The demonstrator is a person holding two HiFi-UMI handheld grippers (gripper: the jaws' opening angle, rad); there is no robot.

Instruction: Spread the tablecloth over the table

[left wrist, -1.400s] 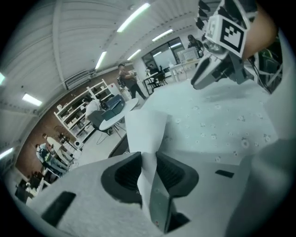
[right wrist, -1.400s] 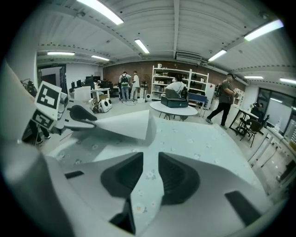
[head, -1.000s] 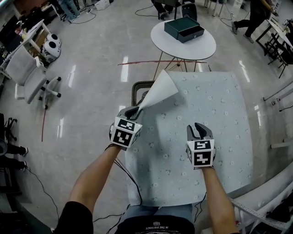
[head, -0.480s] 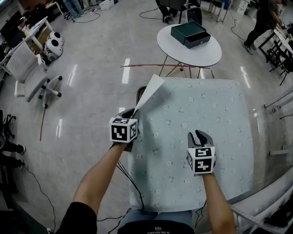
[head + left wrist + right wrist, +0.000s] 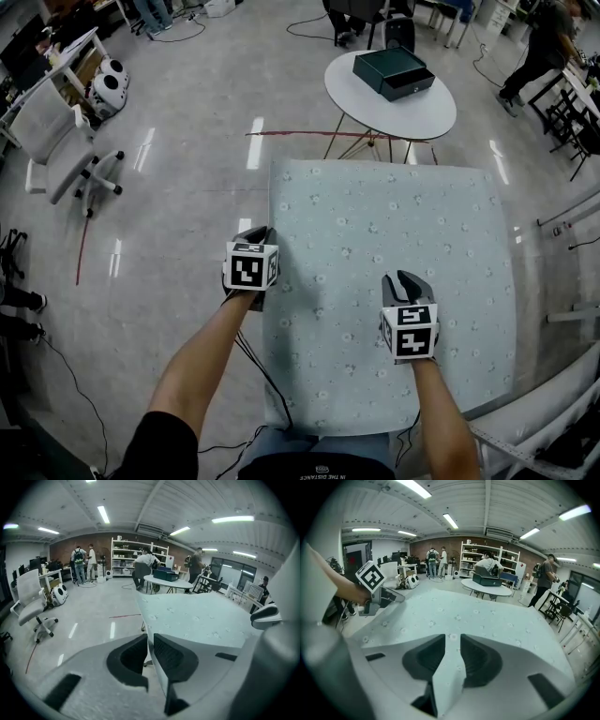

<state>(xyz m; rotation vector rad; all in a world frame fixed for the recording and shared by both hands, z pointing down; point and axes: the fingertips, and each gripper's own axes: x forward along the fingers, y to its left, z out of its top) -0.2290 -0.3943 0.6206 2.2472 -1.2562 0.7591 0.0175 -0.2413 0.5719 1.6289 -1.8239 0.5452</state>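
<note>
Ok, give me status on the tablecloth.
Left gripper on tablecloth left edge, jaws just closed further on it. Right gripper pinching a fold, near side. Cloth lies flat. Round table beyond, apart.

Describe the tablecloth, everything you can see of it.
The tablecloth is thin, pale mint fabric printed with small white flowers. It lies nearly flat over a rectangular tabletop and hides it entirely, with only faint creases and the far corners down. The left gripper has its jaws on the cloth's left edge; they have just been closing, with the edge between them. The right gripper pinches a raised fold toward the near edge, right of centre. Nothing else rests on it.
</note>
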